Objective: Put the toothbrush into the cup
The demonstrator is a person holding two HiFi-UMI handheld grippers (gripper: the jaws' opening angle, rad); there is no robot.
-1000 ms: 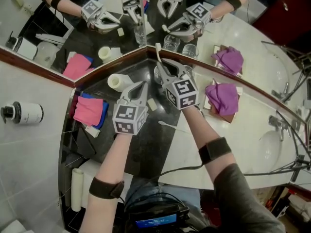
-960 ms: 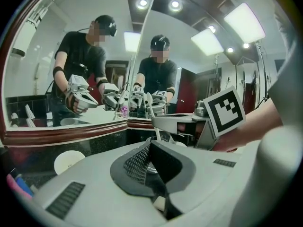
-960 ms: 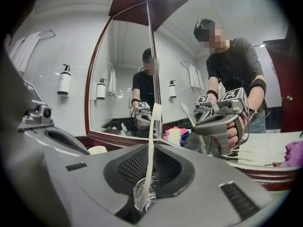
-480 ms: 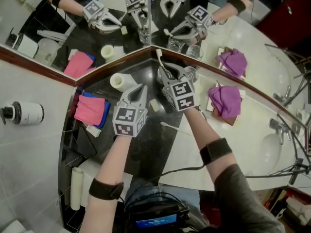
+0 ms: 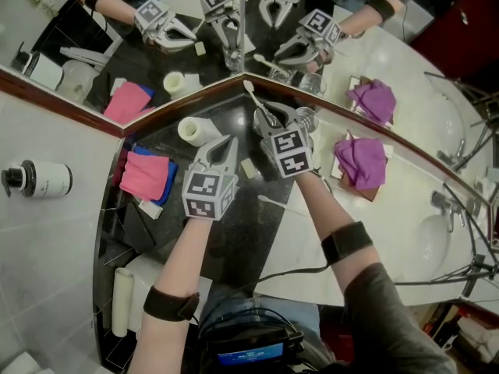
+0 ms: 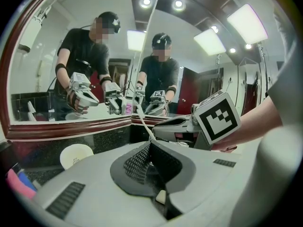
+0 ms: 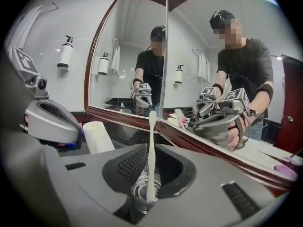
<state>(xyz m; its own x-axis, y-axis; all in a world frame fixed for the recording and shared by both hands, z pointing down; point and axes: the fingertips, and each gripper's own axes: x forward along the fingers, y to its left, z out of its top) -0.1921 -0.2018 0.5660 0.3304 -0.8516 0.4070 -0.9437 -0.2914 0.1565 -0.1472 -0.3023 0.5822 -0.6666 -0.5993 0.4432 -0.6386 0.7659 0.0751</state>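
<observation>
A white toothbrush (image 7: 151, 145) stands bristles-up in a clear glass cup (image 7: 142, 195) in the mirror corner of the black counter. My right gripper (image 7: 150, 163) reaches around both; its jaws have just been opening and stand apart, with a gap on each side of the handle. In the head view the toothbrush (image 5: 253, 96) leans out above the right gripper (image 5: 265, 117). My left gripper (image 5: 228, 141) is shut and empty, just left of the right one. From the left gripper (image 6: 150, 149) view I see the toothbrush (image 6: 142, 122) and the right gripper (image 6: 182, 129) ahead.
A white paper roll (image 5: 196, 129) and a pink cloth (image 5: 144, 175) lie at the left. A second glass (image 5: 306, 116) stands right of the cup. A small soap bar (image 5: 248, 167) and a cotton swab (image 5: 274, 202) lie on the counter. A purple cloth (image 5: 360, 159) is at the right. Mirrors (image 5: 179, 45) meet behind the cup.
The right gripper has dipped slightly and its jaws have spread off the toothbrush, which now sits lower in the cup. The left gripper has stayed put.
</observation>
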